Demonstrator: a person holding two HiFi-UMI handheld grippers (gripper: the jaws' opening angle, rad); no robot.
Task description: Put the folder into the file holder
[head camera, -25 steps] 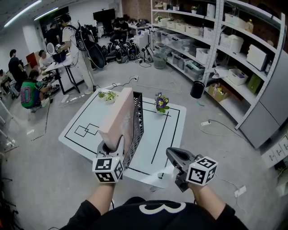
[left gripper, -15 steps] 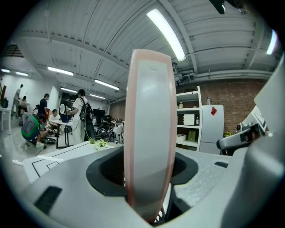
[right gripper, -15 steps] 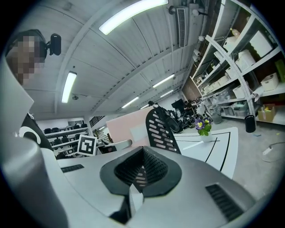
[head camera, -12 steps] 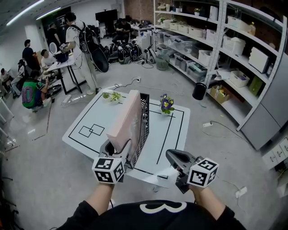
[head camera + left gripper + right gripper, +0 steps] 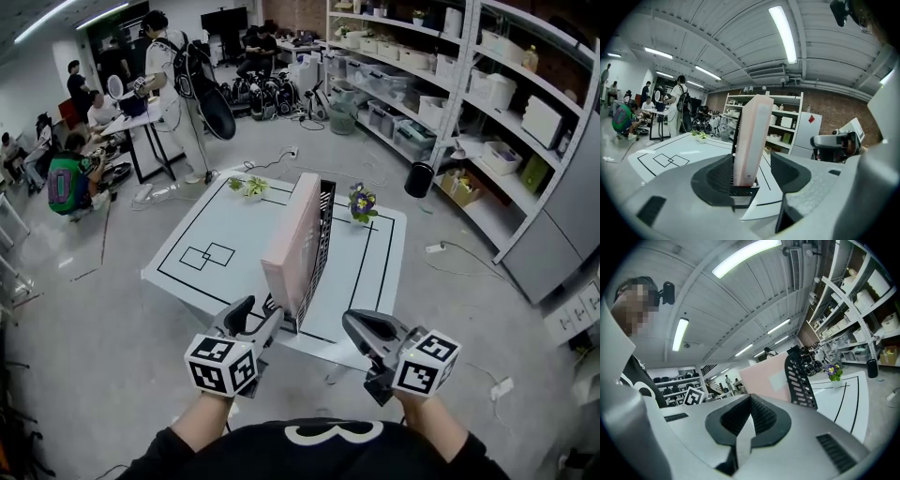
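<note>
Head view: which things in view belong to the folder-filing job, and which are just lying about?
Job: pink folder, standing in the black mesh file holder; left hand-held gripper, whose jaws have just been opening, pads off the folder.

Lying about: small green plant; purple-flowered plant; both at the far edge of the table.

L gripper [image 5: 255, 317] lets go: jaws have just been opening, now wide apart, pads off the pink folder [image 5: 292, 246]. Gripper's backed off twd the person, w/ the folder's near edge just ahead of its tips. Folder leaned left a sec ago, now stands near upright in the black file holder [image 5: 322, 239], on its own.
</note>
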